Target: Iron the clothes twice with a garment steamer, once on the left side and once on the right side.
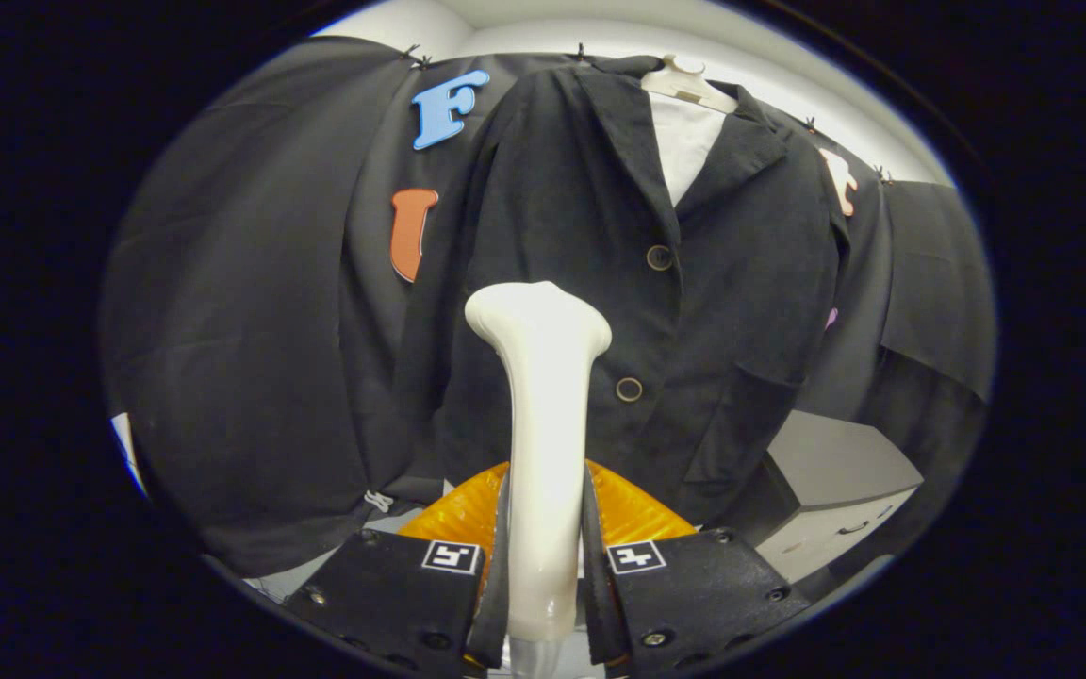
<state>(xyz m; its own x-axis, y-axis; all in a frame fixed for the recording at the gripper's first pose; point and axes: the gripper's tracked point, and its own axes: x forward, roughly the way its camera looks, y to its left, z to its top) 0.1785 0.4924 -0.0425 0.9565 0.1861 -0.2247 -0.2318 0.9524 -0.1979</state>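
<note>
In the gripper view we see the gripper (543, 556) pinching the white garment steamer (543, 443), both fingers (496, 566) pressed on its handle. Its flared head rises beyond the fingertips, close to the black jacket (600, 245), left of the lower button (629, 389). The jacket hangs on a white hanger (684, 83) against the far wall. A grey cabinet (835, 490) stands low at the right.

Black cloth wall (251, 311) hangs beyond the gripper, pinned along its top w/ small clips (416, 58); folds run down it. Above it, white wall (524, 28), evenly lit. Ahead-right of the gripper, low grey cabinet (835, 490) w/ drawer handles on its pale front. Pale floor strip (128, 448) shows at the cloth's lower left edge.
</note>
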